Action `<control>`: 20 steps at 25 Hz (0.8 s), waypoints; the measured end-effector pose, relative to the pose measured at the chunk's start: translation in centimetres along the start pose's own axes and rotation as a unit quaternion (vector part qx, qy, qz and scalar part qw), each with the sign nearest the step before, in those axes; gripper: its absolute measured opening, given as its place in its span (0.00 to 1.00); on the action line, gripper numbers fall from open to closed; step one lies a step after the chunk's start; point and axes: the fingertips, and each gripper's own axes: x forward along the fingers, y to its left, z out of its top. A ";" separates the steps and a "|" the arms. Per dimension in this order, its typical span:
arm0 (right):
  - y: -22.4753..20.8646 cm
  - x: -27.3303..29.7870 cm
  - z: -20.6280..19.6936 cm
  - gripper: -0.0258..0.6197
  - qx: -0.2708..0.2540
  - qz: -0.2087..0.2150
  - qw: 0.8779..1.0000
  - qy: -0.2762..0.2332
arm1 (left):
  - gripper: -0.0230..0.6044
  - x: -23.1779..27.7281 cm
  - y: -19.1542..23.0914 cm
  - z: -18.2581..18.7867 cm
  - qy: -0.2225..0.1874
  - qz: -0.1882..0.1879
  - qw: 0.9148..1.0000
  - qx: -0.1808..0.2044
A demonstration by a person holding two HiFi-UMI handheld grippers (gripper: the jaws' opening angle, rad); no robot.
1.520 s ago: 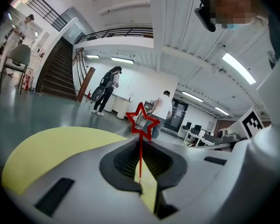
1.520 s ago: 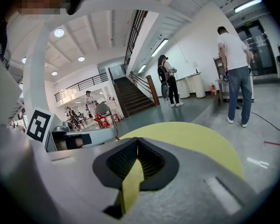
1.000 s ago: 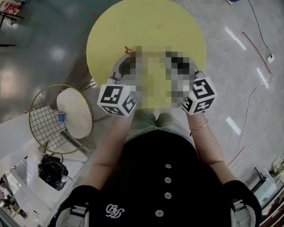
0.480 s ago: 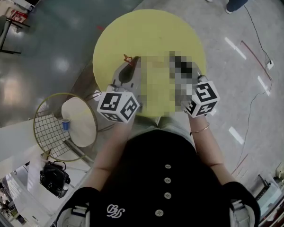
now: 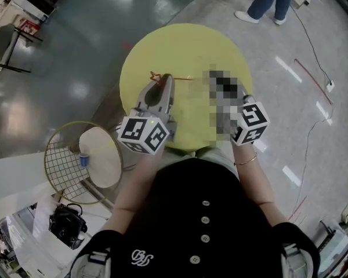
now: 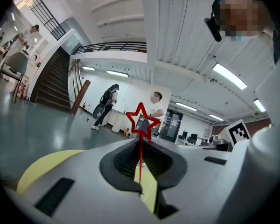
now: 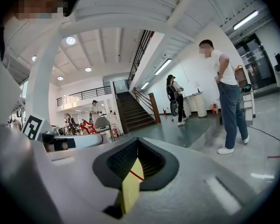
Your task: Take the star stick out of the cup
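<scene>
The red star stick (image 6: pixel 141 120) is pinched in my left gripper (image 6: pixel 141 142), which is shut on its thin stem. The star pokes out past the tips. In the head view the star (image 5: pixel 156 75) shows left of the left gripper (image 5: pixel 167 79), and the stem runs right above the round yellow table (image 5: pixel 191 45). My right gripper (image 7: pixel 137 143) is shut with nothing in it. Through the slit below its tips I see the table and a bit of red stem (image 7: pixel 136 175). Its marker cube (image 5: pixel 250 121) shows at the right; a mosaic patch hides its tips. No cup is visible.
A round wire-frame stand (image 5: pixel 64 161) with a white top and a small blue cup (image 5: pixel 83 160) is on the floor at the left. A black bag (image 5: pixel 66 225) lies lower left. A person's legs (image 5: pixel 269 2) and floor cables (image 5: pixel 313 91) are beyond the table.
Both grippers have reached further out over the yellow table. The left one still holds the star stick, and its stem now shows to the right of the tips.
</scene>
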 end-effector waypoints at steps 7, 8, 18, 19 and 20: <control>0.8 -0.8 2.6 0.05 -0.026 0.011 0.999 -0.023 | 0.07 -0.4 -1.3 3.1 -0.039 -0.020 0.999 -0.001; 1.0 -0.9 2.9 0.05 -0.031 0.012 0.999 -0.024 | 0.07 -0.5 -1.4 3.6 -0.045 -0.023 0.999 0.000; 1.3 -1.8 4.7 0.05 -0.053 0.013 0.998 -0.038 | 0.07 -1.1 -3.4 7.4 -0.079 -0.059 0.995 0.009; 1.2 -1.9 4.8 0.05 -0.053 0.013 0.998 -0.040 | 0.07 -1.2 -3.5 7.6 -0.082 -0.061 0.995 0.010; 1.1 -1.9 5.0 0.05 -0.053 0.012 0.998 -0.042 | 0.07 -1.3 -3.6 7.9 -0.086 -0.063 0.994 0.011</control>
